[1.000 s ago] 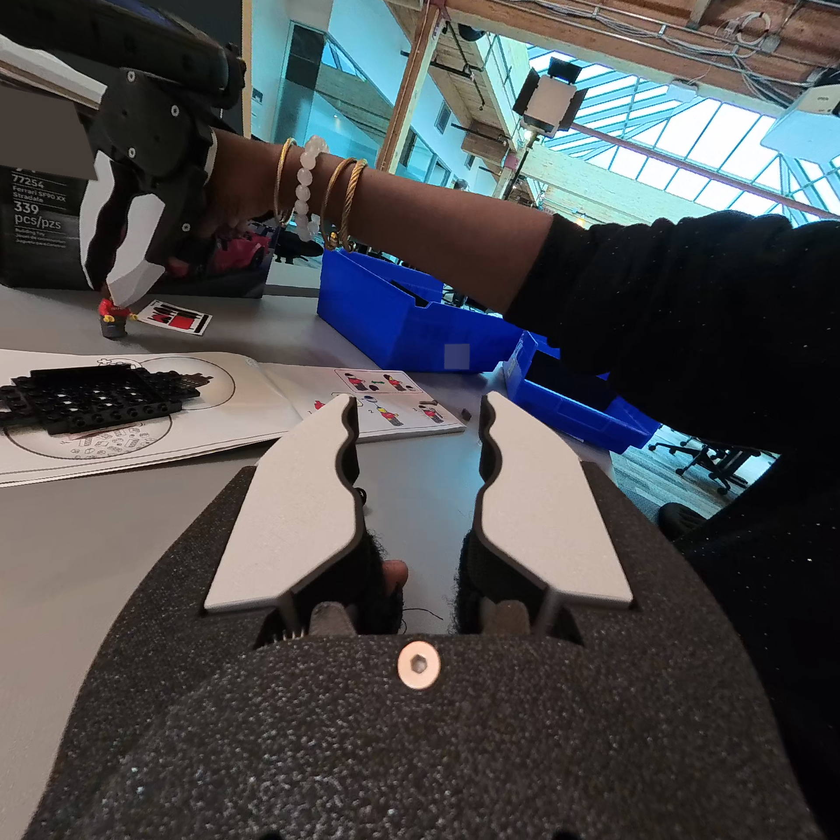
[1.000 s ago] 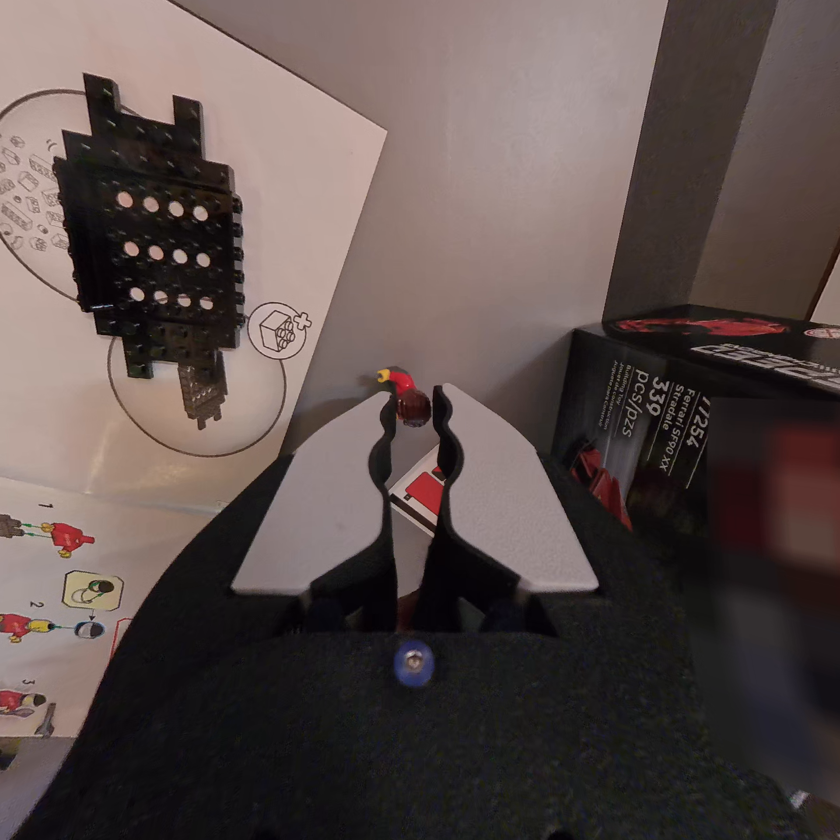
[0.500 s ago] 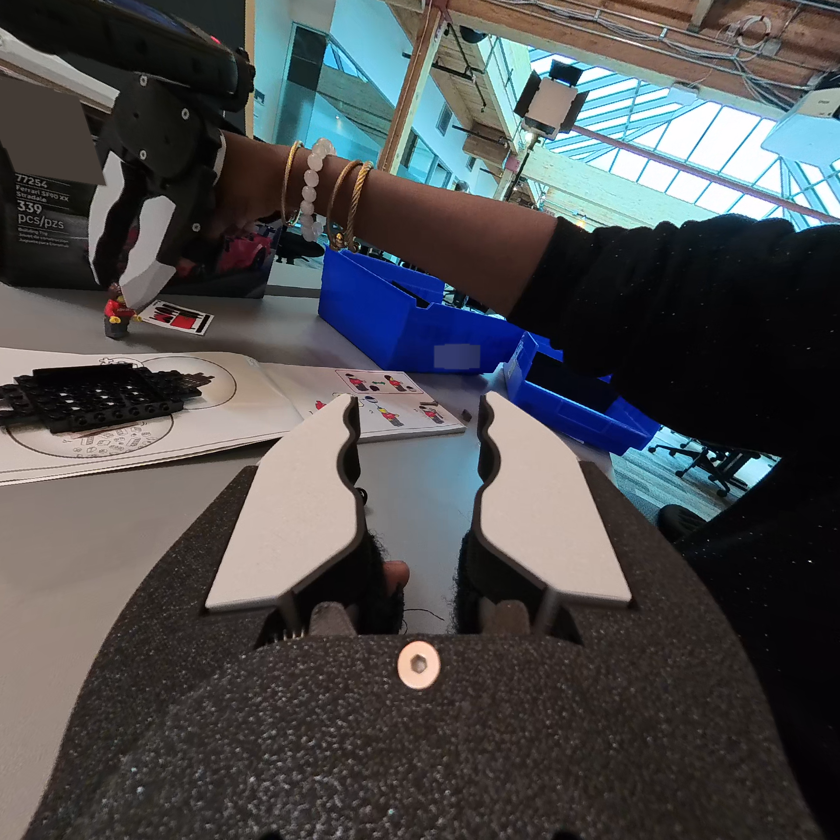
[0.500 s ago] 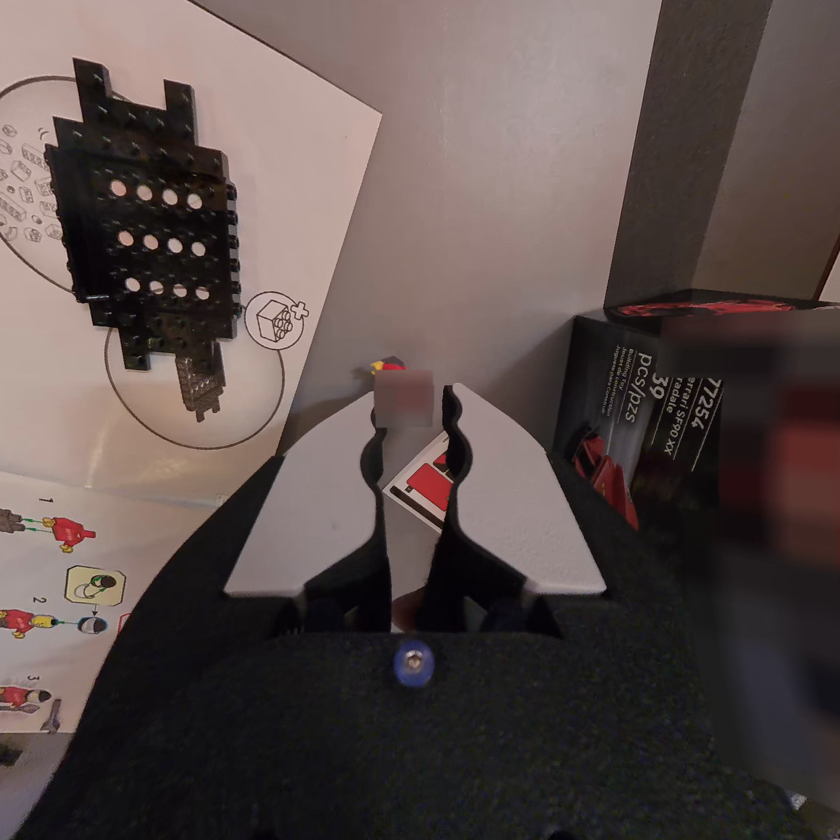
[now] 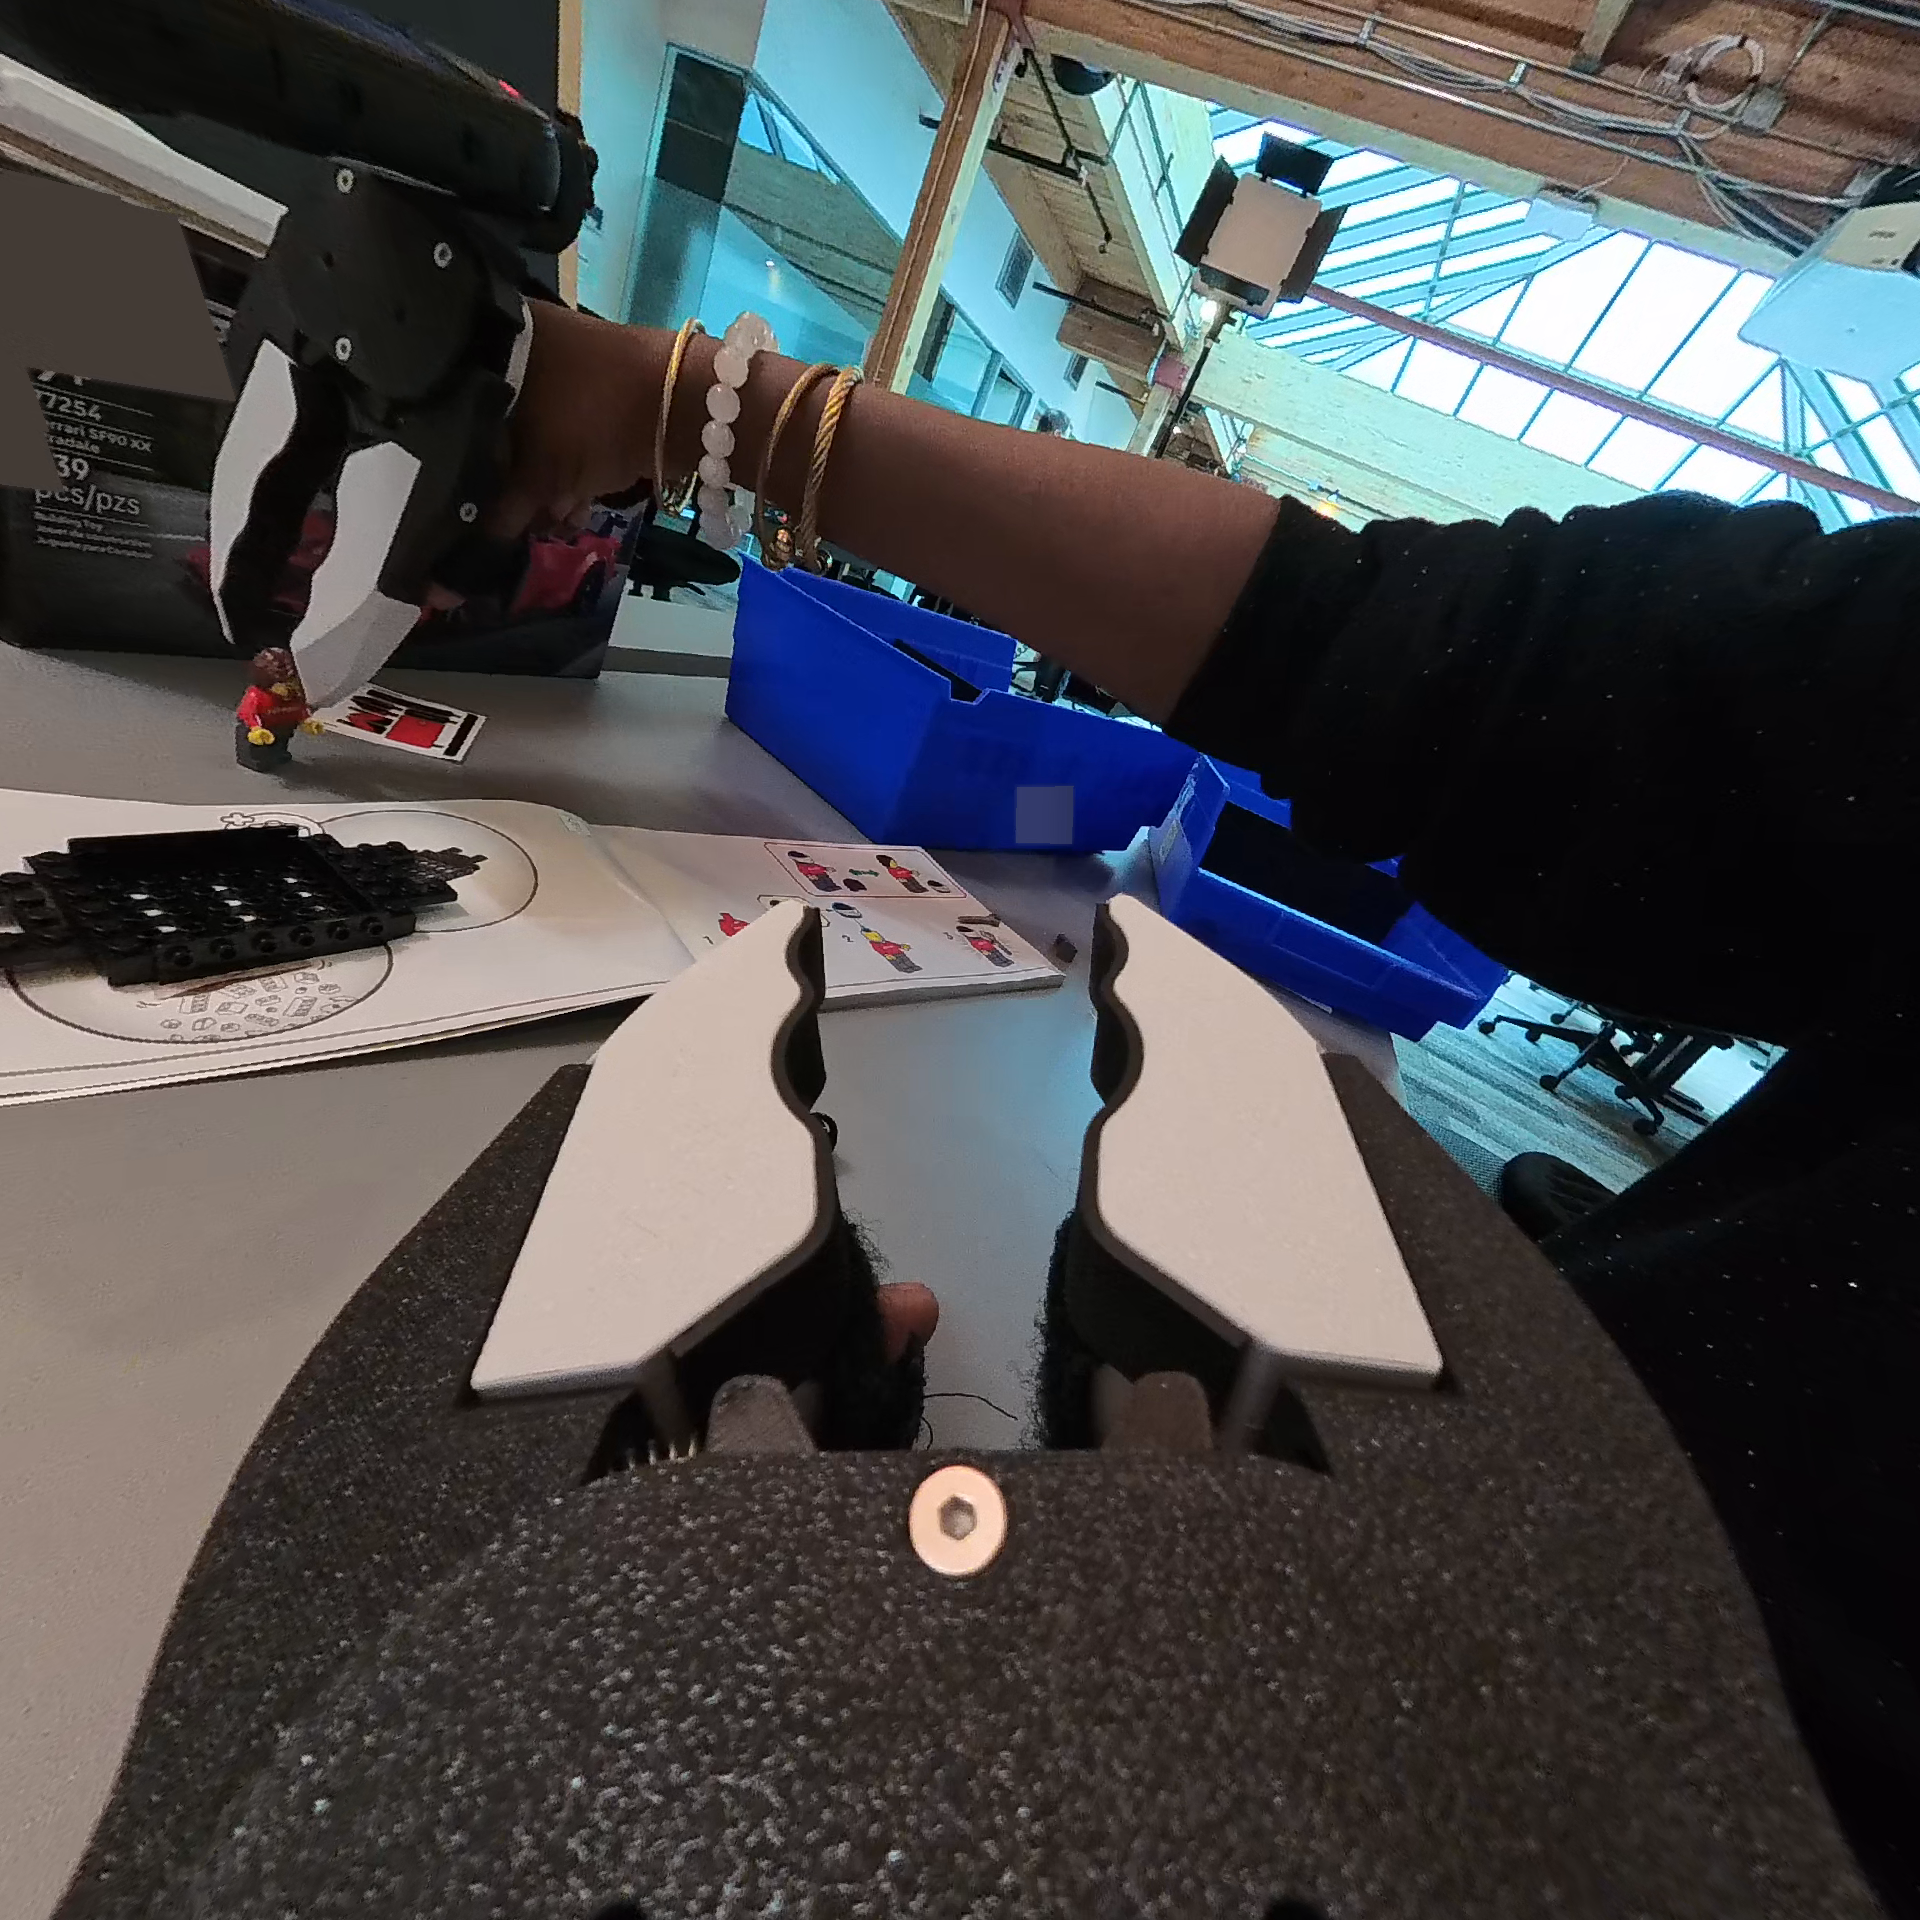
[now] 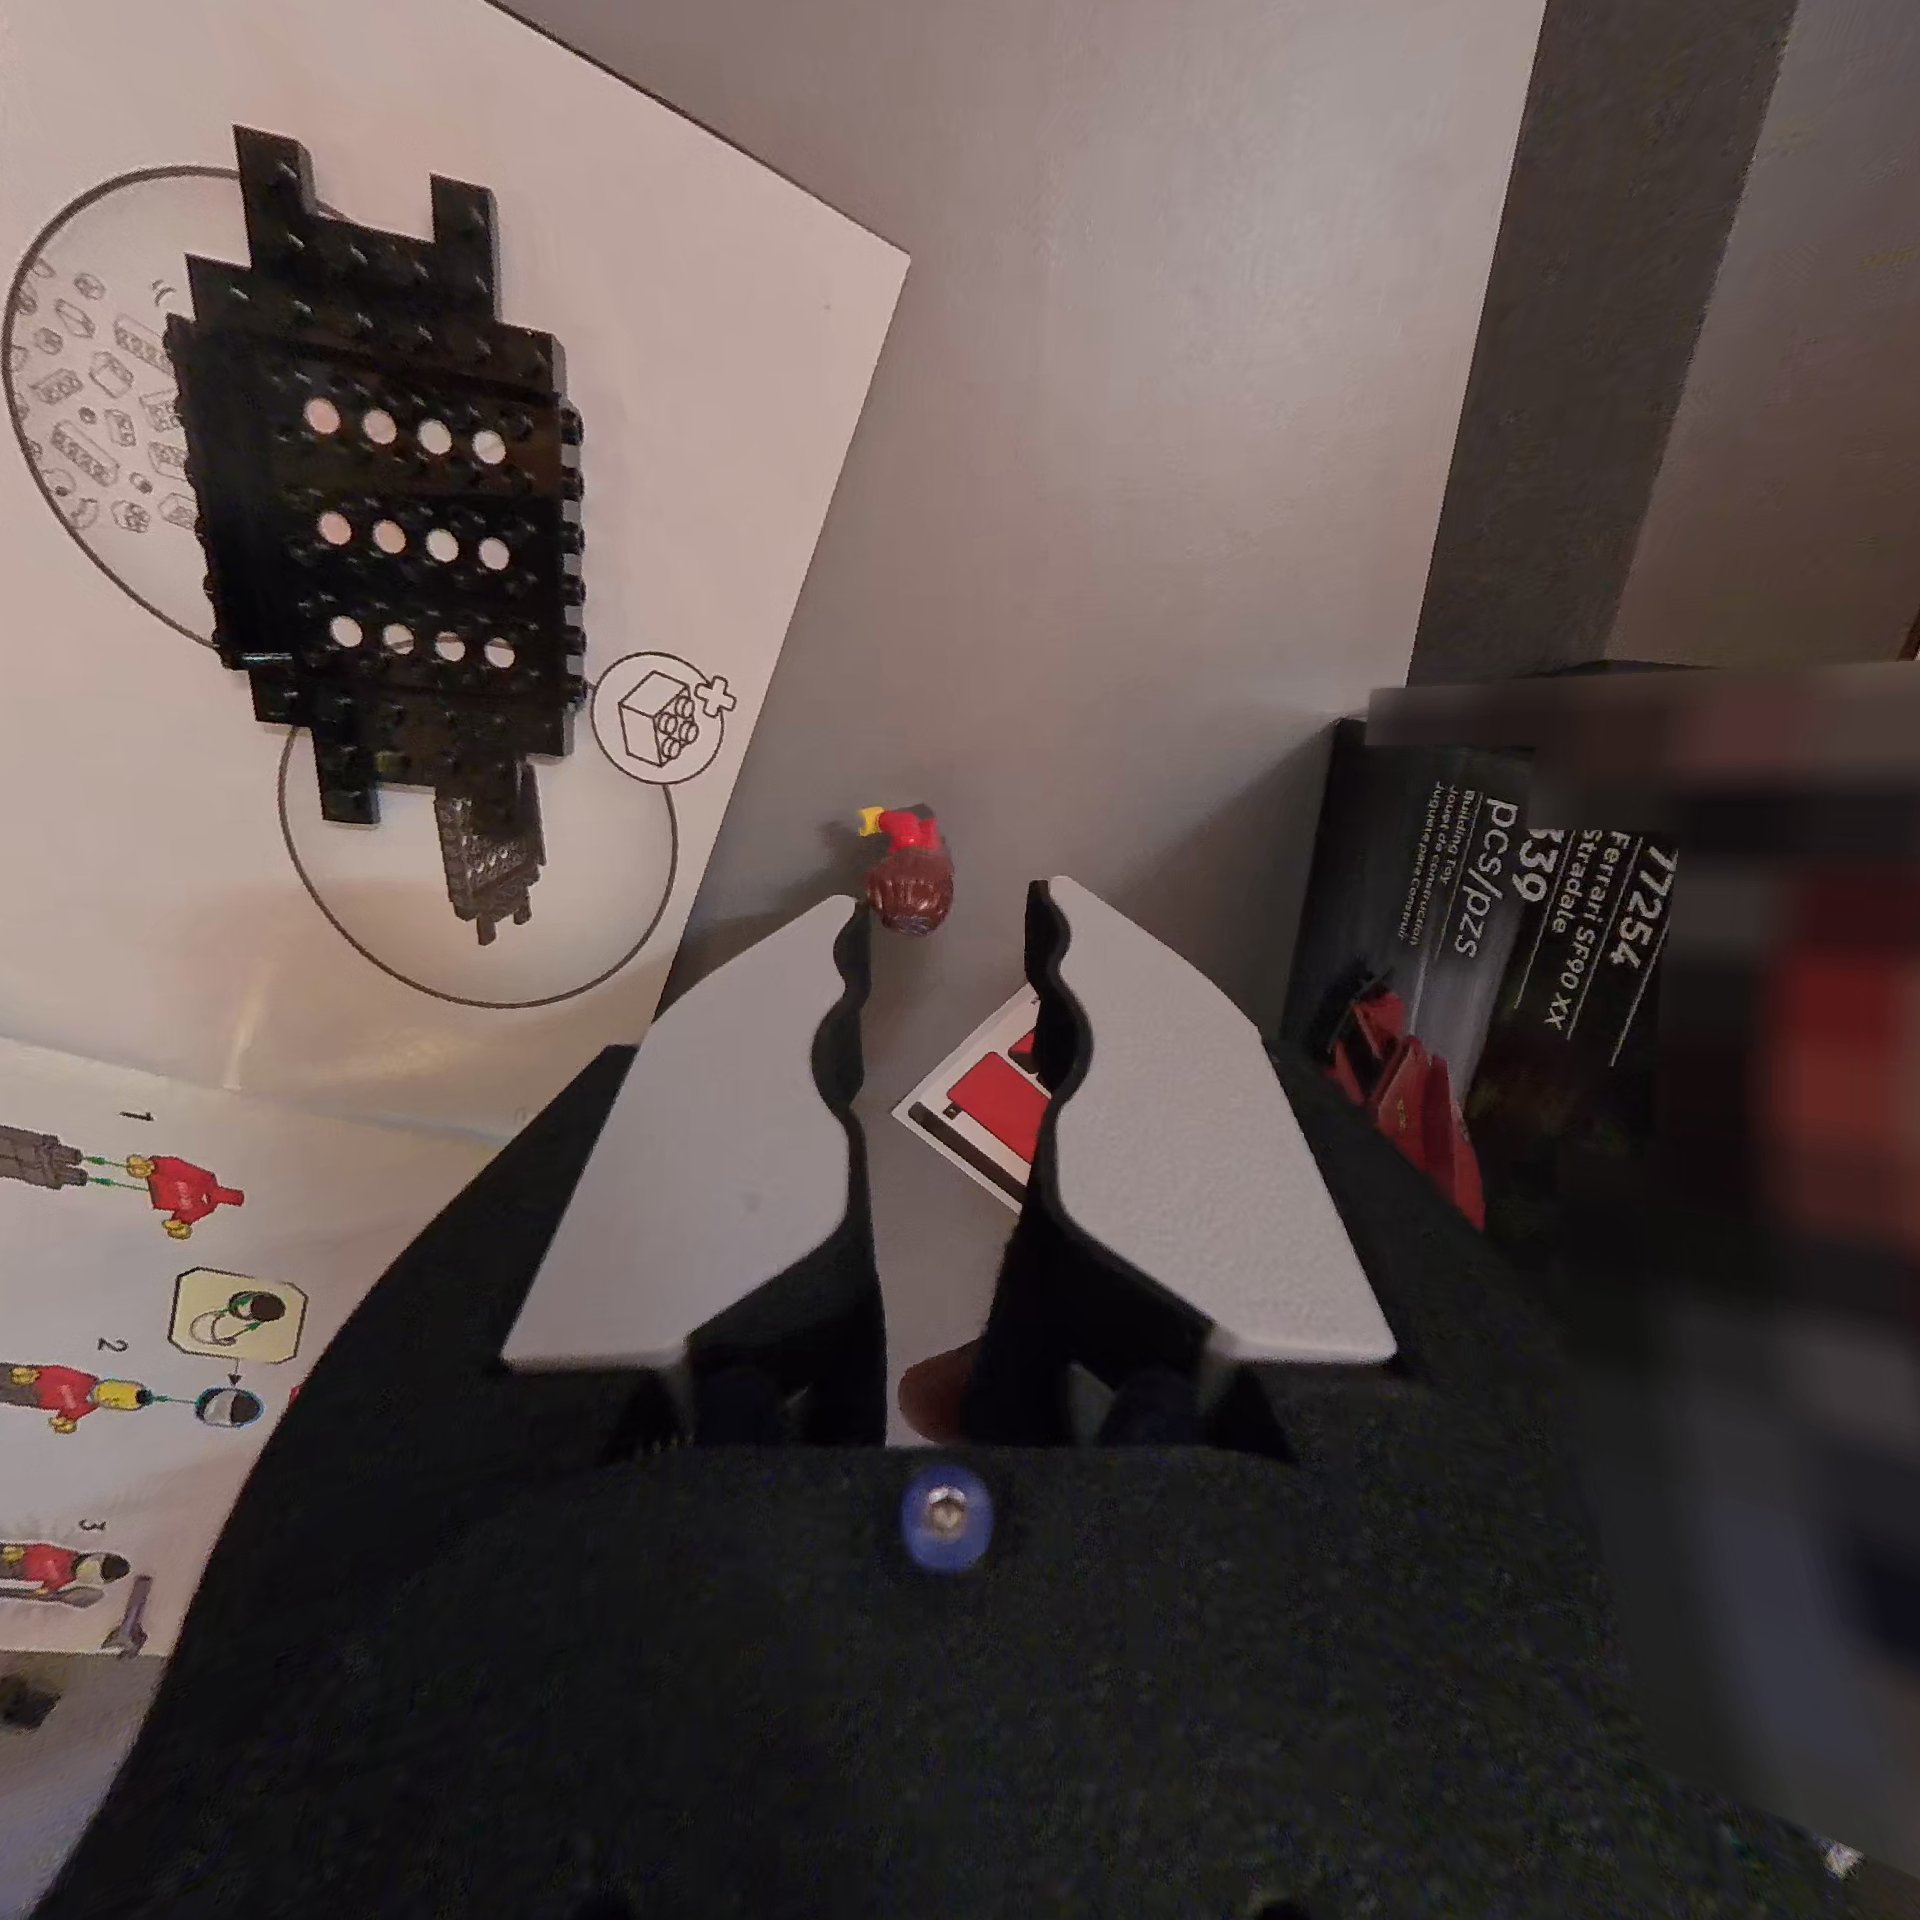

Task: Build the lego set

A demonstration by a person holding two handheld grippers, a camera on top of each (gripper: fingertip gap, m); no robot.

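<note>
right gripper (image 6: 940,899) open above the standing minifigure (image 5: 270,707), near desk far edge by black box (image 6: 1507,935) | lift straight, avoid tipping it | left gripper (image 5: 951,935) open, empty, by booklet (image 5: 582,914)

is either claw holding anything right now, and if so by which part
Nothing is held. The right claw is open above the standing minifigure, fingers apart from its head. The left claw is open over bare table.
</note>
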